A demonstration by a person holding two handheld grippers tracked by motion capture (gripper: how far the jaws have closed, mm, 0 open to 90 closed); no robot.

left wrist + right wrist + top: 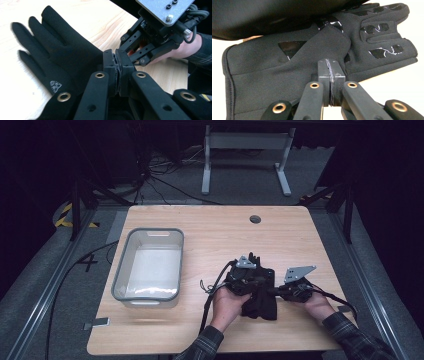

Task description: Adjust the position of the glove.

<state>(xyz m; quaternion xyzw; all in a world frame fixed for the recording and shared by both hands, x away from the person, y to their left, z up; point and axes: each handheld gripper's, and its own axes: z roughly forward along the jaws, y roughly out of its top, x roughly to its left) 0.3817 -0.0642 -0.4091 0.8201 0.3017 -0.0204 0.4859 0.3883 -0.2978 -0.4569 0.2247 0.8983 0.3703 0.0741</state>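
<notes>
A black glove lies back-up on the wooden table, its fingers pointing away from me. My left gripper is shut on that glove's near edge. In the right gripper view a black glove shows its palm side with glossy grip patches, and my right gripper is shut on a fold of it. From above, both grippers meet over the dark bundle of glove fabric, the left gripper coming from the front and the right gripper from the right. Whether it is one glove or a pair, I cannot tell.
A grey plastic bin stands on the left half of the table. A round cable hole sits near the far edge. Beyond the table stands a white frame among floor cables.
</notes>
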